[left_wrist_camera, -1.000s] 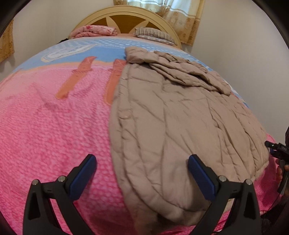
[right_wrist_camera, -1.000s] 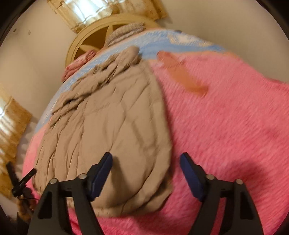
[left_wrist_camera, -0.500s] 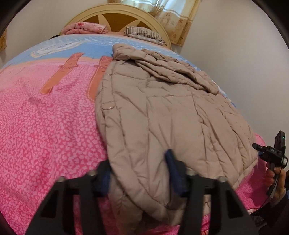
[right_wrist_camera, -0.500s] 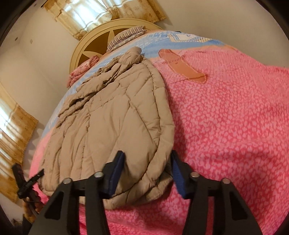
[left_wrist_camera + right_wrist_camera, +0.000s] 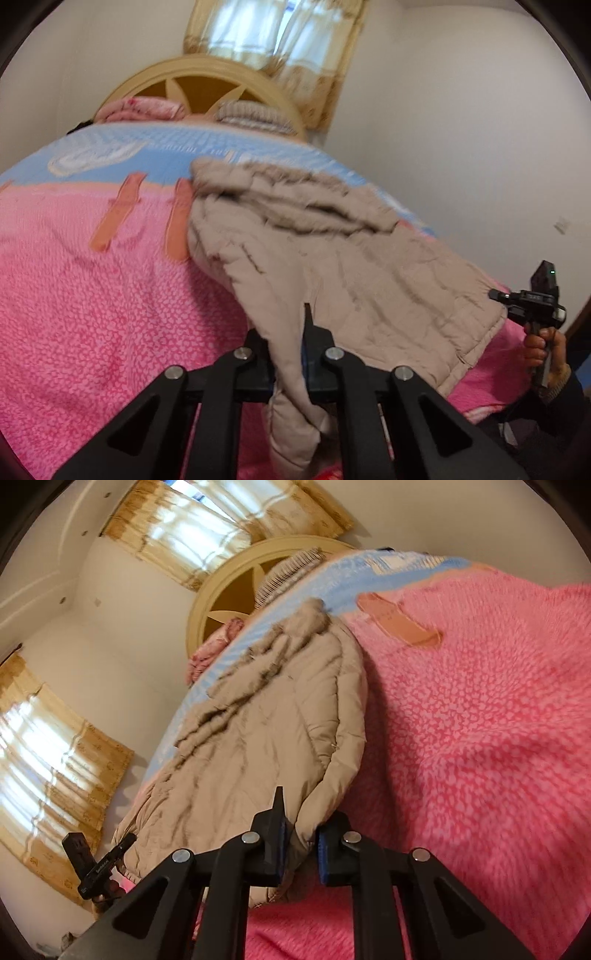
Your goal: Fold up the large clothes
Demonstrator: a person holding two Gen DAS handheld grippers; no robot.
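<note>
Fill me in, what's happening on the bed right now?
A person is folding a beige quilted coat spread on a pink bedspread. The left gripper and right gripper are each closing on the coat's near hem, with padding bunched between the fingers and that edge coming up off the bedspread.

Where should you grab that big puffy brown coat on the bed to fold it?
Grab the puffy coat by its near bottom hem, one corner each, coming from the foot of the bed. The hem is a thin loose edge; the middle is too thick. The left gripper and right gripper are closing on those corners.
</note>
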